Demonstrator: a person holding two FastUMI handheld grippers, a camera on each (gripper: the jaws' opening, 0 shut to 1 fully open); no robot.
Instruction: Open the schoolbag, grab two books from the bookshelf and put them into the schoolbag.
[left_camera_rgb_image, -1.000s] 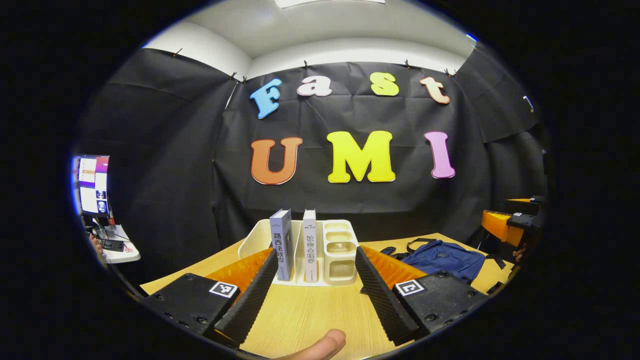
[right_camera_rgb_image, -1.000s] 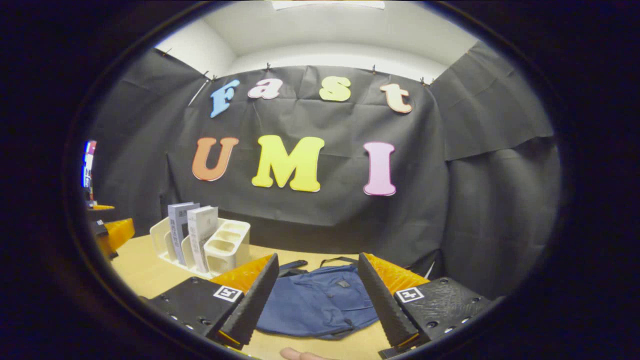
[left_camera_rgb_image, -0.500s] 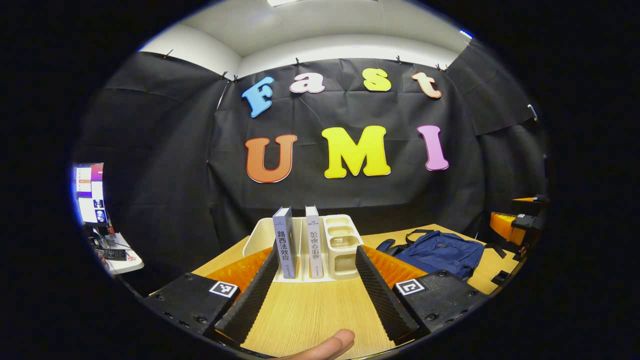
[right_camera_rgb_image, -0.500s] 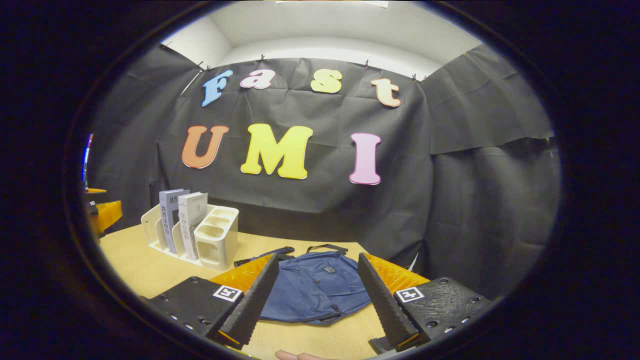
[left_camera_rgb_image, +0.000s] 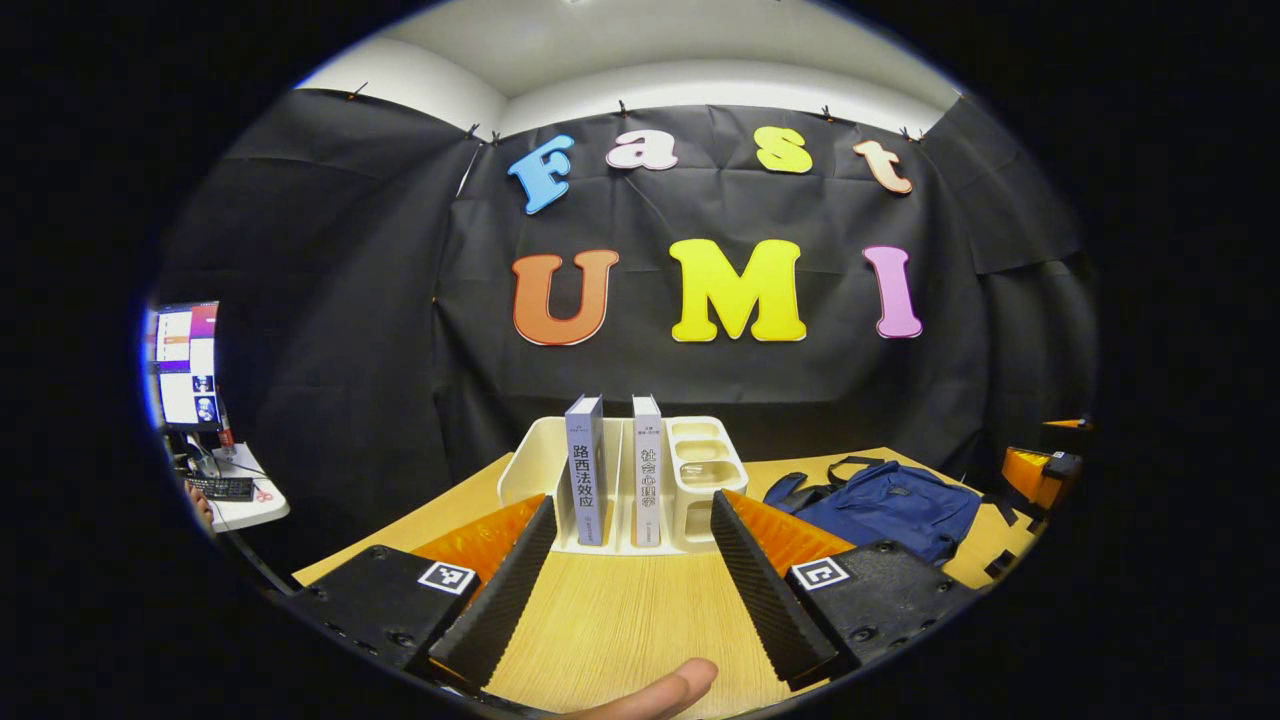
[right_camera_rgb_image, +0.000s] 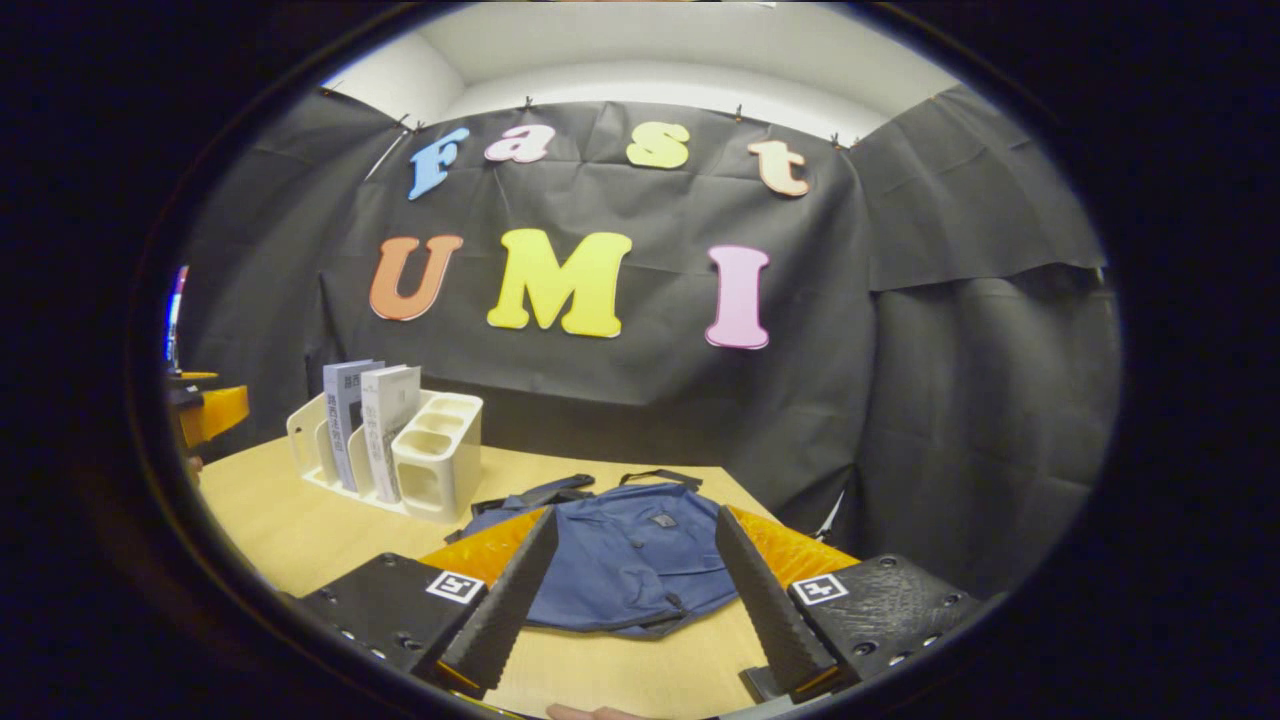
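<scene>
While both claws are held above the desk (left_camera_rgb_image: 620, 620), nothing is gripped by either. Seen in the left gripper view, the left claw (left_camera_rgb_image: 625, 590) is spread wide, its fingers parted over bare wood, and a fingertip (left_camera_rgb_image: 655, 692) of the person is seen at 6 o'clock. Straight ahead at 12 o'clock of that claw, the shelf (left_camera_rgb_image: 640, 480) is set on the desk, apart from the fingers. Two books are stood upright in it, side by side: a grey book (left_camera_rgb_image: 585, 468) toward 11 o'clock and a white book (left_camera_rgb_image: 647, 468) just beside it. Small empty compartments are found at the shelf's 3 o'clock end. The bag (left_camera_rgb_image: 885, 505) is laid flat on the desk at 3 o'clock of the shelf, near it but not touching, and its zip appears closed. The right claw (left_camera_rgb_image: 1035, 475) is partly seen at the far 3 o'clock edge, beyond the bag. A monitor (left_camera_rgb_image: 185, 365) is placed off the desk at 9 o'clock.

Seen in the right gripper view, the right claw (right_camera_rgb_image: 630, 600) is likewise spread wide, and the bag (right_camera_rgb_image: 625, 565) is framed between its fingers, untouched. The shelf (right_camera_rgb_image: 400, 450) with both books is seen at 10 o'clock, and the left claw (right_camera_rgb_image: 210, 412) at 9 o'clock.
</scene>
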